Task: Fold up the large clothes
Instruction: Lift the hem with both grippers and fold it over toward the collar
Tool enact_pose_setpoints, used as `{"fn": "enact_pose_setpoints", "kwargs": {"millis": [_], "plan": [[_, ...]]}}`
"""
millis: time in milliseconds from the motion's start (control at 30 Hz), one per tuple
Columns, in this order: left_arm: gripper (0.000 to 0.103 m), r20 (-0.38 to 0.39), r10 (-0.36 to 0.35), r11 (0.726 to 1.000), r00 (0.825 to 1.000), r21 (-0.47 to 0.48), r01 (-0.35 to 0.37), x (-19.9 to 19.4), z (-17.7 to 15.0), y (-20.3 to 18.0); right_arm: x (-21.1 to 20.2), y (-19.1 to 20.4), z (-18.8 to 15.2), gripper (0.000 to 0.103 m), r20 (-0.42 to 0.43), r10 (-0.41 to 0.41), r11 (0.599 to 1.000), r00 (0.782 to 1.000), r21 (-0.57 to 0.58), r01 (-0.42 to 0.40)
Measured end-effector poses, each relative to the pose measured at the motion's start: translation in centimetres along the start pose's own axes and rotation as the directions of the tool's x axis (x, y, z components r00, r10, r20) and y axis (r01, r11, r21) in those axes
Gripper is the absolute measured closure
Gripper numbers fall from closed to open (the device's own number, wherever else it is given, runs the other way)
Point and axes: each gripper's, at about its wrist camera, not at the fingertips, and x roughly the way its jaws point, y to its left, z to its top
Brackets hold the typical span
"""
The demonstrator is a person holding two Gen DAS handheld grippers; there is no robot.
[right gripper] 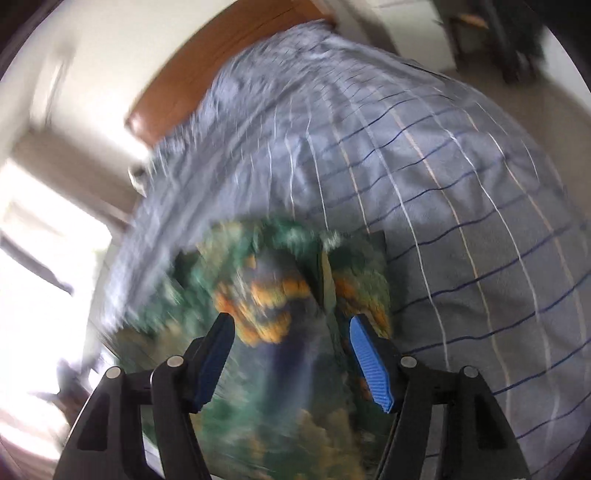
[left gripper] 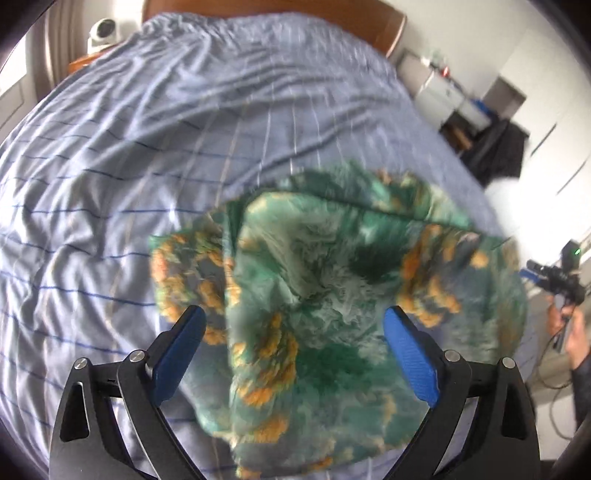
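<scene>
A green garment with orange flower prints [left gripper: 325,288] lies folded in a loose bundle on the bed. My left gripper [left gripper: 293,317] hangs just above its near part with the blue pads wide apart, and no pad presses on the cloth. In the right wrist view the same garment [right gripper: 266,295] is blurred. My right gripper [right gripper: 290,323] stands over it with its jaws apart and the cloth below them, free of the pads. In the left wrist view the right gripper [left gripper: 554,278] shows at the far right in a person's hand [left gripper: 561,321].
The bed is covered by a wrinkled blue sheet [left gripper: 147,155] with thin dark and white stripes. A brown wooden headboard [right gripper: 207,70] stands at the far end. A white round device [left gripper: 105,31] sits on a nightstand. Boxes and dark clothing [left gripper: 495,144] stand on the floor at the right.
</scene>
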Motion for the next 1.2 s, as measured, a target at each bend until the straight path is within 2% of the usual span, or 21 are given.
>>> {"fn": "enact_pose_setpoints", "kwargs": {"millis": [67, 100, 167, 200, 233, 267, 300, 367, 433, 500, 567, 633, 733, 800, 833, 900, 1033, 1200], "plan": [[0.010, -0.008, 0.033, 0.999, 0.999, 0.010, -0.033, 2.0, 0.5, -0.8, 1.5, 1.0, -0.6, 0.036, -0.009, -0.081, 0.994, 0.997, -0.076, 0.080], [0.018, -0.011, 0.050, 0.999, 0.999, 0.012, -0.050, 2.6, 0.6, -1.0, 2.4, 1.6, -0.7, 0.036, -0.007, -0.119, 0.988, 0.993, -0.105, 0.118], [0.051, -0.018, 0.095, 0.995, 0.995, 0.011, -0.095, 3.8, 0.9, -1.5, 3.6, 2.2, -1.0, 0.037, -0.010, -0.161, 0.979, 0.987, -0.130, 0.158], [0.088, -0.020, 0.129, 0.992, 0.991, 0.010, -0.129, 4.1, 1.0, -1.4, 4.0, 2.7, -1.2, 0.039, -0.005, -0.185, 0.972, 0.983, -0.151, 0.182], [0.090, -0.018, 0.150, 0.989, 0.988, 0.002, -0.150, 4.1, 1.0, -1.3, 4.0, 3.5, -1.4, 0.055, 0.015, -0.217, 0.959, 0.976, -0.184, 0.216], [0.091, -0.004, 0.146, 0.989, 0.989, -0.008, -0.146, 3.7, 0.9, -1.2, 3.8, 4.3, -1.6, 0.076, 0.037, -0.259, 0.938, 0.965, -0.230, 0.261], [0.093, 0.006, 0.154, 0.988, 0.988, -0.009, -0.154, 3.3, 0.8, -1.1, 3.6, 5.0, -1.8, 0.081, 0.058, -0.293, 0.917, 0.954, -0.267, 0.298], [0.094, 0.038, 0.176, 0.984, 0.984, -0.011, -0.176, 1.9, 1.0, -1.3, 2.5, 6.7, -2.3, 0.086, 0.128, -0.343, 0.868, 0.930, -0.334, 0.366], [0.094, 0.083, 0.199, 0.980, 0.977, -0.023, -0.197, 0.4, 1.8, -1.3, 1.2, 8.2, -2.1, 0.087, 0.219, -0.361, 0.823, 0.907, -0.383, 0.420], [0.094, 0.137, 0.221, 0.975, 0.966, -0.047, -0.216, -1.1, 3.2, -1.3, -0.1, 9.8, -1.2, 0.088, 0.302, -0.361, 0.793, 0.882, -0.398, 0.461], [0.094, 0.193, 0.235, 0.972, 0.953, -0.075, -0.224, -2.5, 4.8, -1.4, -1.0, 11.1, 0.7, 0.088, 0.374, -0.351, 0.787, 0.859, -0.379, 0.487], [0.094, 0.253, 0.270, 0.963, 0.929, -0.091, -0.255, -3.3, 6.2, -1.7, -1.6, 12.2, 2.0, 0.088, 0.430, -0.337, 0.782, 0.837, -0.367, 0.504], [0.094, 0.320, 0.315, 0.949, 0.893, -0.116, -0.293, -2.8, 7.7, -1.9, -1.2, 14.1, 3.8, 0.088, 0.534, -0.337, 0.731, 0.775, -0.370, 0.573], [0.094, 0.333, 0.355, 0.935, 0.874, -0.123, -0.333, -1.1, 8.1, -1.7, -0.2, 14.3, 4.6, 0.088, 0.559, -0.348, 0.710, 0.753, -0.367, 0.600], [0.094, 0.325, 0.383, 0.923, 0.864, -0.120, -0.365, 0.6, 8.0, -1.4, 0.8, 14.0, 4.9, 0.088, 0.552, -0.361, 0.707, 0.752, -0.364, 0.607], [0.094, 0.292, 0.418, 0.908, 0.860, -0.113, -0.404, 3.7, 7.4, -0.8, 3.3, 12.9, 5.3, 0.088, 0.520, -0.396, 0.699, 0.757, -0.364, 0.616], [0.093, 0.233, 0.436, 0.900, 0.869, -0.117, -0.420, 9.1, 4.2, 1.3, 9.0, 9.2, 4.2, 0.088, 0.429, -0.454, 0.693, 0.781, -0.381, 0.612], [0.091, 0.264, 0.413, 0.910, 0.872, -0.145, -0.388, 10.5, 3.0, 2.2, 13.2, 5.9, 2.4, 0.088, 0.353, -0.445, 0.747, 0.823, -0.360, 0.559]]}}
